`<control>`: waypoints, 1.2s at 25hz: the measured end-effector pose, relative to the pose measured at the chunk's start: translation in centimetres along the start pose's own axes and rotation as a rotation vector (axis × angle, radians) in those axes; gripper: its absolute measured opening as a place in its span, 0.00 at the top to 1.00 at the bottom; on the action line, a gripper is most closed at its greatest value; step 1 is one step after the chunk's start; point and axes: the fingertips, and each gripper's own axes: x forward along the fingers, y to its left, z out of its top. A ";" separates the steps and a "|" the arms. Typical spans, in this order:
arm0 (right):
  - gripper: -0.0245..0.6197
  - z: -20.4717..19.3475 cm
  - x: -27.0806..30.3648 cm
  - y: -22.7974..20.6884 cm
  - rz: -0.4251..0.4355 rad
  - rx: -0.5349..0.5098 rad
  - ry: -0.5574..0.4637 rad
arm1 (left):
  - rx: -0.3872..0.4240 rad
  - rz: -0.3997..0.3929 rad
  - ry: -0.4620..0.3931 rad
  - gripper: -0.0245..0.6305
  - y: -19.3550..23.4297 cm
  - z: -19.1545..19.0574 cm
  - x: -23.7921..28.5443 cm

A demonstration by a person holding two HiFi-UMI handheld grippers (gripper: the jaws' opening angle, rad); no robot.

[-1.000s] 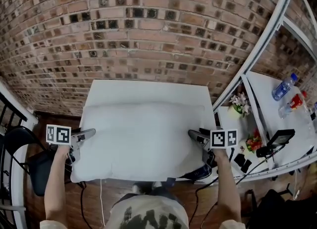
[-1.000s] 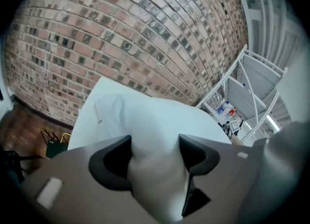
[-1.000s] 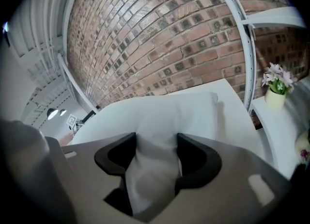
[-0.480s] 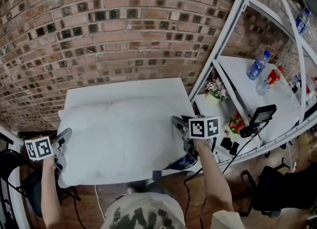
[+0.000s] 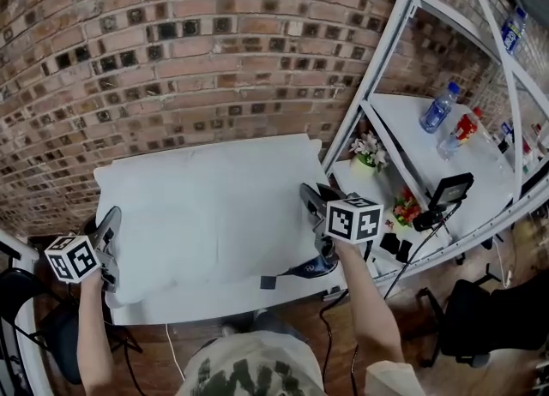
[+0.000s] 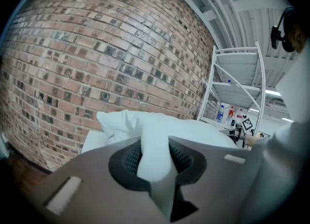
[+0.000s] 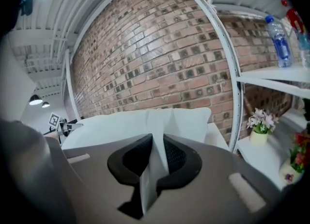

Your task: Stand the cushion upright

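Observation:
A large white cushion (image 5: 206,214) lies on the white table (image 5: 197,307) in front of the brick wall, its near edge lifted off the table. My left gripper (image 5: 111,223) grips the cushion's left end, and its jaws are closing with a fold of white fabric (image 6: 155,140) pinched between the pads. My right gripper (image 5: 309,201) is at the right end. Its jaws are closing too, with a thin pleat of cushion cover (image 7: 156,157) between the pads. In both gripper views the cushion's body (image 7: 121,123) rises ahead of the jaws.
The brick wall (image 5: 214,60) stands right behind the table. To the right is a white metal shelf rack (image 5: 386,86) with bottles (image 5: 437,111), a small pot of flowers (image 5: 367,153) and a black device (image 5: 450,189). A dark chair (image 5: 26,300) sits at the lower left.
Both grippers have closed on the cushion's ends and risen, lifting its near edge. The head view has swung toward the shelf on the right.

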 end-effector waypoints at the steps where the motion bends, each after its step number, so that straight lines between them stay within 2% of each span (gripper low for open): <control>1: 0.90 0.6 -0.1 0.1 -0.009 -0.023 -0.021 | 0.020 0.006 -0.021 0.85 0.0 0.5 0.1; 5: 0.90 2.8 -0.5 0.1 -0.061 -0.112 -0.104 | 0.072 0.011 -0.109 0.85 0.0 2.2 0.8; 9: 0.90 5.3 0.0 0.3 -0.105 -0.159 -0.202 | 0.098 0.036 -0.191 0.86 0.0 4.4 1.2; 18: 0.90 10.1 3.1 0.7 -0.150 -0.275 -0.384 | 0.181 0.116 -0.378 0.86 1.7 8.1 2.9; 23: 0.90 12.3 5.6 -0.5 -0.192 -0.312 -0.449 | 0.190 0.134 -0.418 0.86 2.6 9.7 5.6; 30: 0.90 13.1 9.1 -3.1 -0.283 -0.367 -0.509 | 0.244 0.171 -0.473 0.85 3.7 10.5 9.7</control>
